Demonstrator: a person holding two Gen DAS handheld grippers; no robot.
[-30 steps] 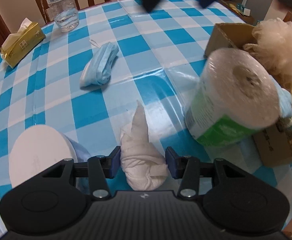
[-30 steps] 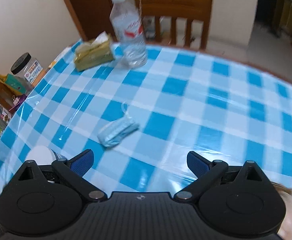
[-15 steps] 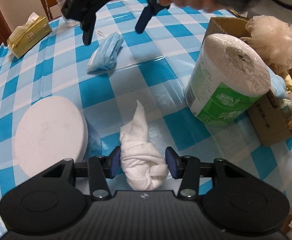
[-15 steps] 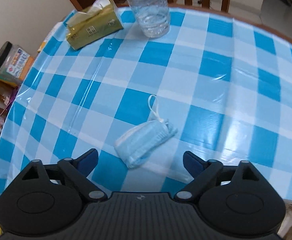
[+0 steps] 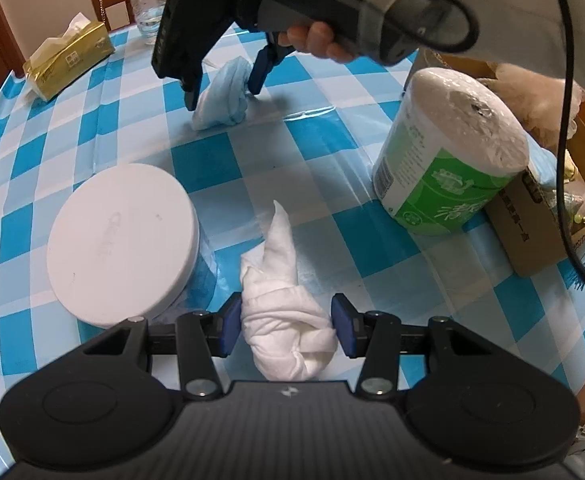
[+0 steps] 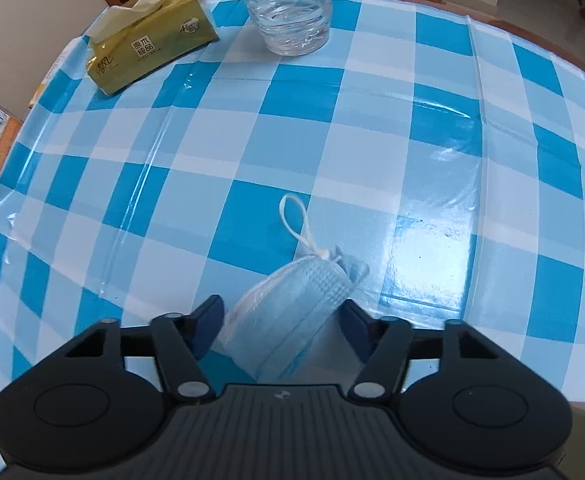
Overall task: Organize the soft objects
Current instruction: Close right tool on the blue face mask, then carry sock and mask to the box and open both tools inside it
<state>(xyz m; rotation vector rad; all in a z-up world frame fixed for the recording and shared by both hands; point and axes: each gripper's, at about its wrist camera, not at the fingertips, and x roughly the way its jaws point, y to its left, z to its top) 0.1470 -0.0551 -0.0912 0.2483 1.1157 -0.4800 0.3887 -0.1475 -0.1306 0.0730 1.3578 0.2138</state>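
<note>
A white knotted cloth point(image 5: 280, 280) hangs in my left gripper point(image 5: 284, 330), whose blue pads are shut on its bulky lower end. Farther back on the checked table point(image 6: 432, 152) lies a crumpled blue face mask point(image 6: 292, 300) with a white ear loop. My right gripper point(image 6: 280, 316) points down over the mask, its jaws closing. Both pads touch the mask's sides. In the left wrist view the right gripper point(image 5: 222, 94), held by a person's hand, straddles the mask point(image 5: 228, 104).
A green-wrapped paper roll point(image 5: 448, 160) stands beside a cardboard box point(image 5: 532, 232) holding a bath pouf point(image 5: 532, 92). A white round lid point(image 5: 120, 240) sits left of the cloth. A yellow tissue pack point(image 6: 152, 52) and a water bottle point(image 6: 288, 12) stand at the far edge.
My right gripper came down over the face mask and its jaws narrowed from wide open onto it. The paper roll went from tilted to upright. My left gripper kept its hold on the cloth.
</note>
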